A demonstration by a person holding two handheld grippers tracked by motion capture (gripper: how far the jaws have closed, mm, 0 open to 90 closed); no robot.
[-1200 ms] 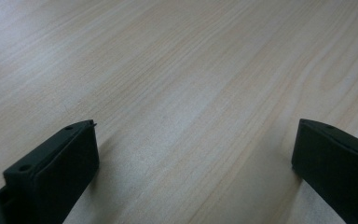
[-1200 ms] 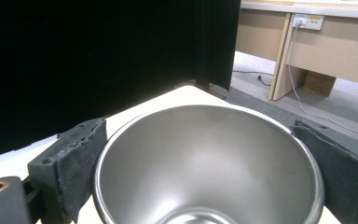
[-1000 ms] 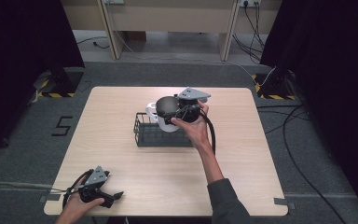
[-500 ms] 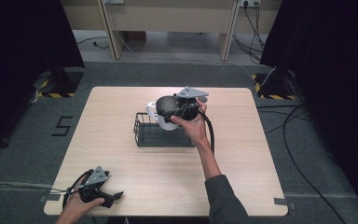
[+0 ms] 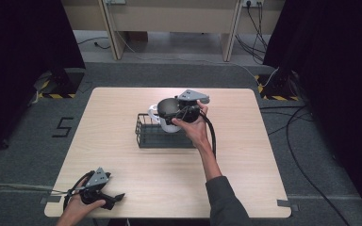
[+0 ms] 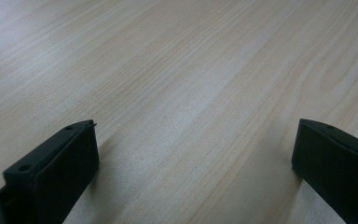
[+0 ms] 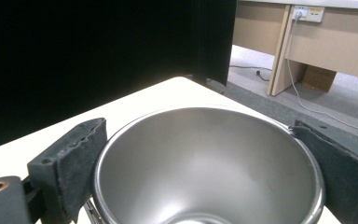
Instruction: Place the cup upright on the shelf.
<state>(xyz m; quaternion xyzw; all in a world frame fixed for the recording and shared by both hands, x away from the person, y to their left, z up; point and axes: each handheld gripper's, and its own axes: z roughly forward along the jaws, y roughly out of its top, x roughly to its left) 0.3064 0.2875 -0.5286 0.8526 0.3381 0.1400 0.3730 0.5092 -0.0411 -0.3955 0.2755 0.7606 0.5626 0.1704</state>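
Fingers of the right gripper [image 7: 205, 154] clamped the steel bowl [image 7: 209, 163] by its rim above the wire basket [image 5: 162, 133], probably for lifting; at seven o'clock, the left gripper [image 5: 104, 194] rested open on the table [image 5: 245, 174].

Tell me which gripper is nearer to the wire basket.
Right. The right gripper holds a white cup above the wire basket; the left gripper rests at the table's near left corner, far away.
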